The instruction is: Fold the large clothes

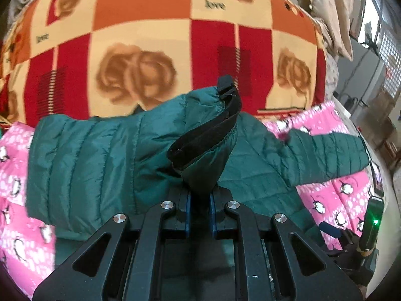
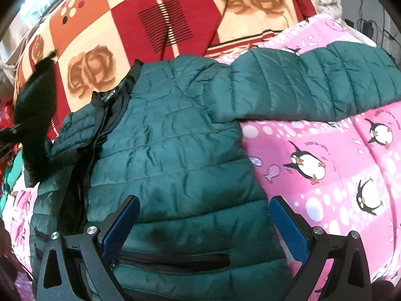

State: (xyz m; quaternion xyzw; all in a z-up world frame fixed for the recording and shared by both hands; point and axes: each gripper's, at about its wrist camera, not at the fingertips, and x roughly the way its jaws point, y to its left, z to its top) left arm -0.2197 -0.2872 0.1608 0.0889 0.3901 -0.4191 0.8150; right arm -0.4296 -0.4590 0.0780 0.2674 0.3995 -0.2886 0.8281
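Left wrist view showed the green jacket (image 1: 82, 155) spread on a bed, over a pink penguin sheet (image 1: 333, 200) and just below an orange-and-red blanket (image 1: 150, 35). The left hand-held gripper (image 1: 200, 200) was clamped on a bunched fold of the jacket, lifting its black-trimmed edge. The right hand-held gripper (image 2: 204, 225) stood apart over the jacket's lower hem, near the zip pocket (image 2: 175, 260). One sleeve (image 2: 325, 80) stretched toward the bed's right edge.

Bright, even daylight from a window (image 1: 386, 37); fisheye bending at dark rims, slight motion blur throughout.
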